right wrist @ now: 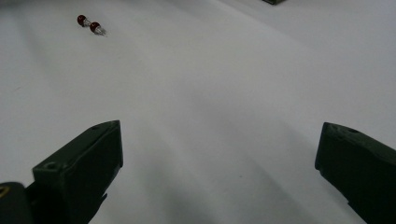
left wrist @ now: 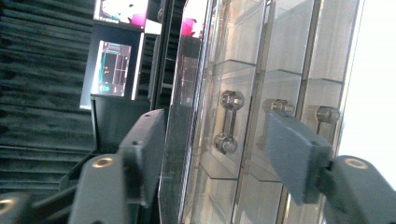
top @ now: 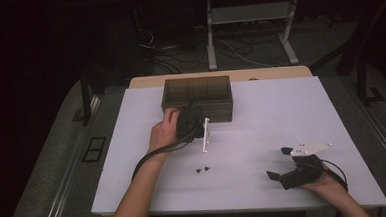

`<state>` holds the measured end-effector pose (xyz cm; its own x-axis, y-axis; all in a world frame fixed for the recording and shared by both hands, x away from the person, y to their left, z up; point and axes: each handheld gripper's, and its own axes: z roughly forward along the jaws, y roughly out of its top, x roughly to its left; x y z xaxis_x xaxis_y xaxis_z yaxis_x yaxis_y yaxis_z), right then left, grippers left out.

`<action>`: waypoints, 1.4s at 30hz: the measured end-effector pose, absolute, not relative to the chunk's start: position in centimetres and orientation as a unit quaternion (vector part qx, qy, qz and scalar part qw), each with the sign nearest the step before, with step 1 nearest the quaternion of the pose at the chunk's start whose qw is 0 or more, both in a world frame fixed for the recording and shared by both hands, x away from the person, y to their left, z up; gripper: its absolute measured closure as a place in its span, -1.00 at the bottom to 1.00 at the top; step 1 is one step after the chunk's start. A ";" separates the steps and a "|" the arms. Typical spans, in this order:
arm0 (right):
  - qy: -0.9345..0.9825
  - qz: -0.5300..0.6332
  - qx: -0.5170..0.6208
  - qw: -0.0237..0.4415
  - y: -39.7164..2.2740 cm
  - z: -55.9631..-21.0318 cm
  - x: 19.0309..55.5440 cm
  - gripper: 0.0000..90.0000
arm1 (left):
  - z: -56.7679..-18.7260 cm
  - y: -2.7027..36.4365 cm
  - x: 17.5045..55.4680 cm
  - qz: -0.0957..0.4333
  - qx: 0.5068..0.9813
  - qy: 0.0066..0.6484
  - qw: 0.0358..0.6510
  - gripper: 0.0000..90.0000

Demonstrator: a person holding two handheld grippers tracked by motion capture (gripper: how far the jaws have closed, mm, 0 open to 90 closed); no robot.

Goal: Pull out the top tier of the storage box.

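A dark see-through drawer cabinet [top: 197, 92] stands at the back of the white table [top: 261, 120]. My left gripper [top: 193, 121] is held against its front, low on the left side. In the left gripper view the cabinet [left wrist: 280, 56] sits close ahead, and a drawer's bar handle [left wrist: 228, 122] lies between the jaws of the left gripper [left wrist: 215, 140], with a gap on each side. My right gripper [top: 278, 162] rests near the front right edge, jaws wide apart over bare table. In its own view the right gripper [right wrist: 219, 135] holds nothing.
Two small red-headed pieces [top: 202, 168] lie loose on the table in front of the left hand, and show far off as red-headed pieces [right wrist: 89, 24] in the right gripper view. Cables and a metal stand [top: 249, 30] are on the floor behind the table.
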<state>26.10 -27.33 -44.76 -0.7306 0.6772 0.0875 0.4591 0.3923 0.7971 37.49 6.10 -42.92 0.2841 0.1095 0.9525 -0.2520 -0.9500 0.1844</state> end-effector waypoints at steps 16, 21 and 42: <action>0.825 0.430 0.344 0.127 -27.3 -44.8 26.1 -0.99 | -43.0 6.2 37.6 0.587 0.795 -0.043 0.146 0.41; 0.825 0.430 0.344 0.127 -27.3 -44.8 26.1 -0.99 | -43.1 6.2 37.7 0.584 0.799 -0.047 0.138 0.51; 0.825 0.429 0.344 0.127 -27.4 -44.8 26.1 -0.99 | -43.6 6.4 38.1 0.591 0.796 -0.048 0.122 0.70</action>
<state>26.11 -27.38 -44.77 -0.7314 0.6766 0.0850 0.4581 0.3952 0.7962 38.07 6.43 -43.63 0.2972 0.0680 0.9524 -0.2215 -0.9653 0.1380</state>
